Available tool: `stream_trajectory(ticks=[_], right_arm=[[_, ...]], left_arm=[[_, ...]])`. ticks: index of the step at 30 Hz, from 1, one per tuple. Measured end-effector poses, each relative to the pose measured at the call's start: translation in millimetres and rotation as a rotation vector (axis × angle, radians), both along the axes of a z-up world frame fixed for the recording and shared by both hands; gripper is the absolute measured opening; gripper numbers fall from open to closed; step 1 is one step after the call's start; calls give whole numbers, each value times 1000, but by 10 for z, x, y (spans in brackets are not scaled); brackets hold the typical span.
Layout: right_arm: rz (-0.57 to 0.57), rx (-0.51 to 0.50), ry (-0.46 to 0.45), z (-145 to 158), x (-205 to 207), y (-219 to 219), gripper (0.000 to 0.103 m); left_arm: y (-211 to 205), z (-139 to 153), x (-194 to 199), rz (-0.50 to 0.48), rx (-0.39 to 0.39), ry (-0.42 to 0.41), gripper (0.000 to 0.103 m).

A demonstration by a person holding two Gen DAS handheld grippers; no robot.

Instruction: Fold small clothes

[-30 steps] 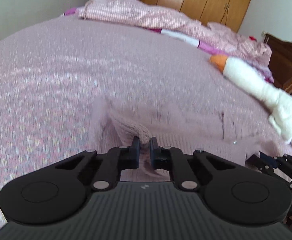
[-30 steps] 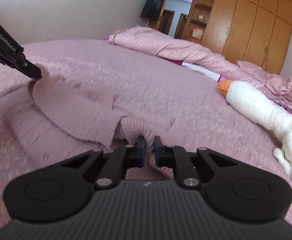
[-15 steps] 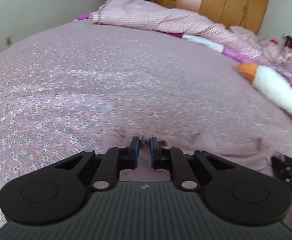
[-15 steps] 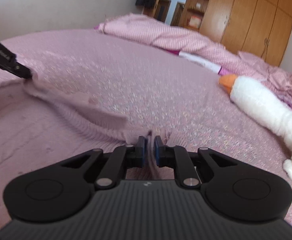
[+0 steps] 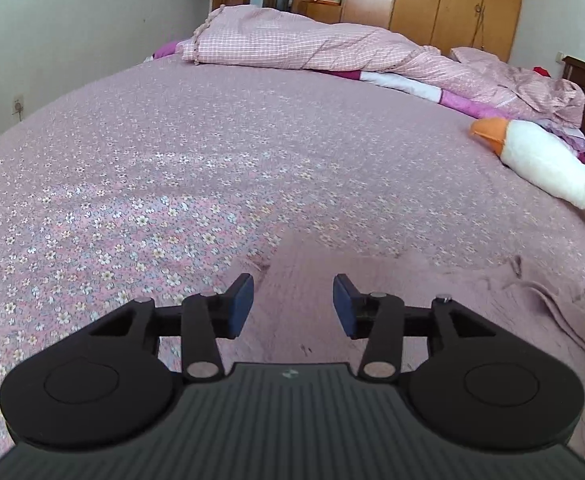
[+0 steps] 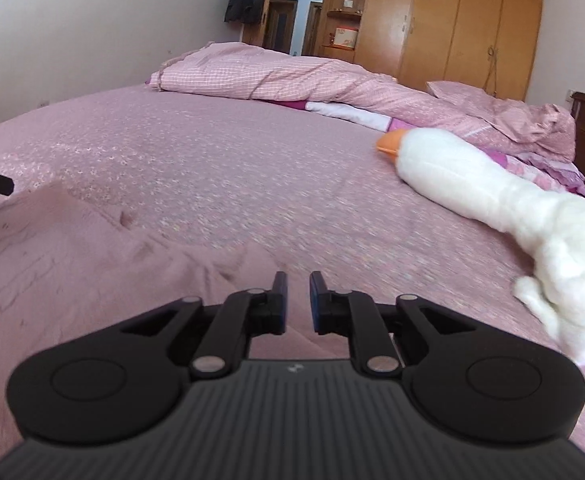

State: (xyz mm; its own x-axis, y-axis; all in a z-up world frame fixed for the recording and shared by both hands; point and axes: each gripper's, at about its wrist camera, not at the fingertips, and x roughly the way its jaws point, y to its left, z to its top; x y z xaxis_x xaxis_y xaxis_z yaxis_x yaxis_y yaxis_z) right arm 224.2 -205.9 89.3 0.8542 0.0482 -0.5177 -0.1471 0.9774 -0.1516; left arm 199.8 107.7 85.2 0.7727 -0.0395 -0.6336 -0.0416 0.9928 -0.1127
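Left hand-held gripper (image 5: 292, 300) gapes over flattened, ribbed pink knit garment (image 5: 372, 300).

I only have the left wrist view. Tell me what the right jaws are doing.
Observer: The right gripper has its jaws parted a little and grips nothing.
Operator: Report where the garment lies from that side.
Observer: The pink knit garment lies spread on the bedspread, left of the right gripper, with its near edge reaching up to the jaws.
Operator: Check the toy.
Observer: The plush goose has its fluffy white body lying just right of the right gripper, apart from the garment.
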Motion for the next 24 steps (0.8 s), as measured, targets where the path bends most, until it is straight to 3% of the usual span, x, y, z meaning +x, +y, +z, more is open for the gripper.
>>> stream_trajectory(ticks=[1,3,7,10,14,21,24], right_arm=[[-4,15,10,18,-44,-90,36],[2,60,34,43,-143,-228,41],[105,82,90,32,-320,-339,41],[194,82,183,-49,-352,-298,40],[238,82,252,-228,-311,-179,37],[92,268,158,-268,25,-299,33],[-15,289,109,-270,212,-384,33]], left_arm=[[-22,2,-36,-5,0,1,52],[-64,-18,-94,-14,-4,7,52],[-154,-130,-150,-16,18,39,52],[-174,-204,-173,-6,24,62,52],[-195,-258,-203,-1,43,72,52],[-236,-286,-203,-13,85,75,52],[-225,-299,-182,-9,79,76,52]])
